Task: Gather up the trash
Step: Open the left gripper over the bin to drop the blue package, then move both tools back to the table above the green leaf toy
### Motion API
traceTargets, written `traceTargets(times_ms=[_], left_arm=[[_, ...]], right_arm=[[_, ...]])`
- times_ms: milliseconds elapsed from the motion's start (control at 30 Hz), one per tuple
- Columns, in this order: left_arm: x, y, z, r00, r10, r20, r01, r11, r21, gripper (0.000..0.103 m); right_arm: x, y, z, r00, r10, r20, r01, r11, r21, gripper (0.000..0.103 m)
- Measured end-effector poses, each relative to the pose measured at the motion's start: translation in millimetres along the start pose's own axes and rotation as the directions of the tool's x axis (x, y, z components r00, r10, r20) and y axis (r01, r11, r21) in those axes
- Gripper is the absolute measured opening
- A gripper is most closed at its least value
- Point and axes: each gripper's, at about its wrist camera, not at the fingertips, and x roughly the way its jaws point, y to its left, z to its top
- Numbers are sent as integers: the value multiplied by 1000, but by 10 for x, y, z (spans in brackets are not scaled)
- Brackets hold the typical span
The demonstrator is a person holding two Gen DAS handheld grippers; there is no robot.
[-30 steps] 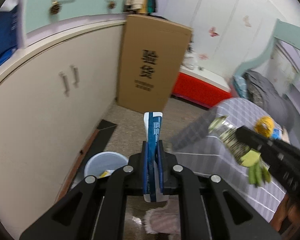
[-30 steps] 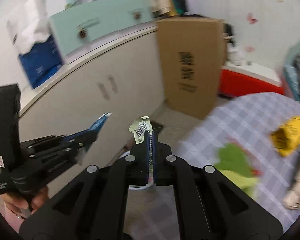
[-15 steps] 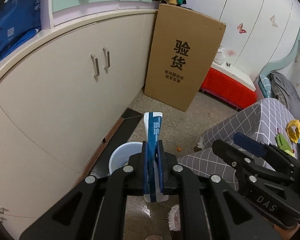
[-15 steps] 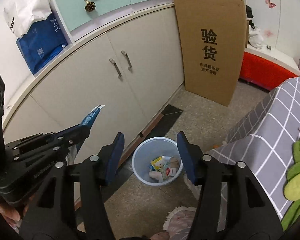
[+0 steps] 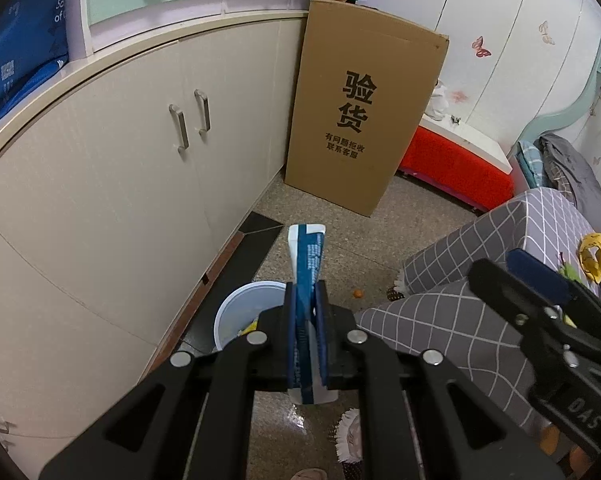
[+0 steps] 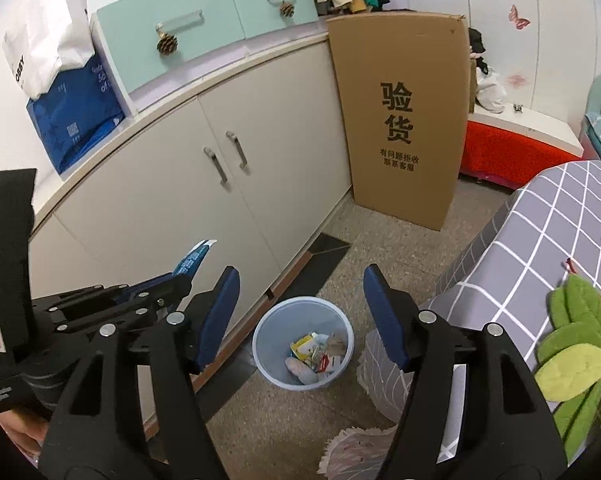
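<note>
My left gripper point(image 5: 305, 300) is shut on a flat blue and white wrapper point(image 5: 307, 256) that stands up between its fingers, above and just right of a pale blue trash bin point(image 5: 240, 312) on the floor. In the right wrist view the bin point(image 6: 302, 342) holds several wrappers and papers. My right gripper point(image 6: 300, 300) is open and empty, high above the bin, which shows between its fingers. The left gripper with the wrapper point(image 6: 192, 260) shows at the left of that view. The right gripper point(image 5: 540, 312) shows at the right of the left wrist view.
Beige cabinets point(image 6: 220, 200) run along the left wall. A tall cardboard box point(image 5: 360, 120) leans at the end of them. A table with a grey checked cloth point(image 6: 540, 248) stands right of the bin, with a green plush toy point(image 6: 572, 340) and a yellow item point(image 5: 592, 250) on it.
My right gripper opened and the small barcoded wrapper it held is gone from it. Both grippers swung from the table to above the bin. The left still holds its wrapper.
</note>
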Motion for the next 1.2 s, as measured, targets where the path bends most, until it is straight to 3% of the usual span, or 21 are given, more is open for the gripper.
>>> traceTargets(times_ms=[133, 200, 267, 300, 467, 833, 1200], left_arm=[[61, -12, 68, 1000, 26, -8, -26, 1000, -1, 10], [115, -9, 113, 999, 39, -31, -39, 999, -5, 17], [167, 0, 146, 996, 65, -64, -66, 998, -19, 63], [165, 10, 157, 995, 79, -62, -81, 996, -25, 66], [12, -79, 119, 995, 95, -31, -95, 995, -5, 69], [-467, -519, 13, 999, 37, 23, -38, 998, 45, 72], [-774, -1466, -148, 996, -62, 61, 51, 985, 164, 80]], right_arm=[[-54, -15, 24, 999, -5, 33, 4, 1000, 24, 67], [-77, -37, 29, 999, -12, 46, 10, 999, 35, 67], [-99, -60, 24, 999, -12, 51, 9, 999, 48, 67], [-102, -65, 21, 999, -11, 49, 9, 999, 51, 67], [-146, -80, 1, 999, -8, 46, 5, 998, 56, 68], [-604, -237, -67, 996, -16, 85, 8, 995, 102, 69], [-1443, -1014, -277, 979, -131, 155, 99, 975, 200, 72]])
